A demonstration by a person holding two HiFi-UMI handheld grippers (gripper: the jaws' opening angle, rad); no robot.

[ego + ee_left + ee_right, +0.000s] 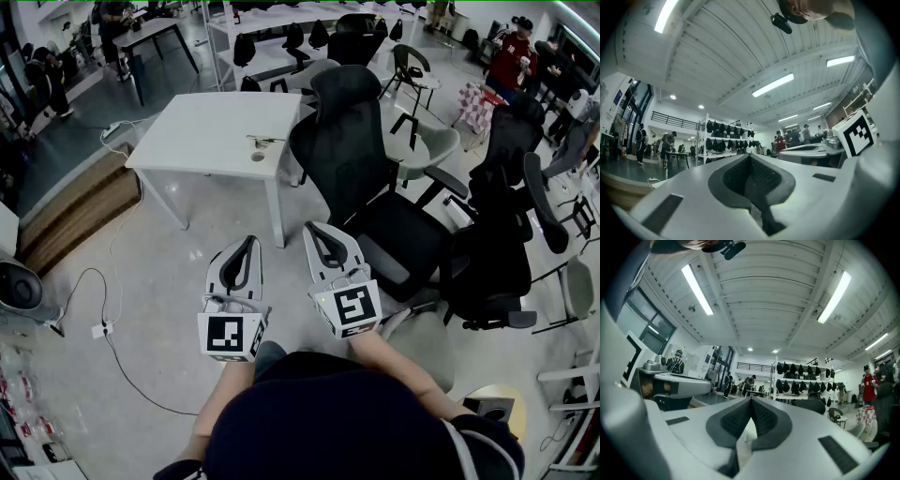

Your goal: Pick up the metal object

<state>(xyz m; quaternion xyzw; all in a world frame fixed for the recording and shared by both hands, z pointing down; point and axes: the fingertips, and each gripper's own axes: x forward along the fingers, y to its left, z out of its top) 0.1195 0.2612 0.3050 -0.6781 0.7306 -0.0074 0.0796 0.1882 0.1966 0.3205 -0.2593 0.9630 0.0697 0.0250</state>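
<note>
head view: you hold the left tool (247, 242) and right tool (316, 228) low at bottom centre, aimed at the white bench (206, 131) in the upper centre. the metal object (265, 141) lies near the bench's right edge, well apart from both tools. the floor (178, 253) between is open, but the black chair (352, 141) crowds the right.
left gripper view: jaws closed, nothing between them.
right gripper view: closed too, and empty.

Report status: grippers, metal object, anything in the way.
Left gripper shut, empty; right gripper shut, empty. Small metal object on white rectangular table ahead, untouched. Black high-backed office chair beside table's right edge.
</note>
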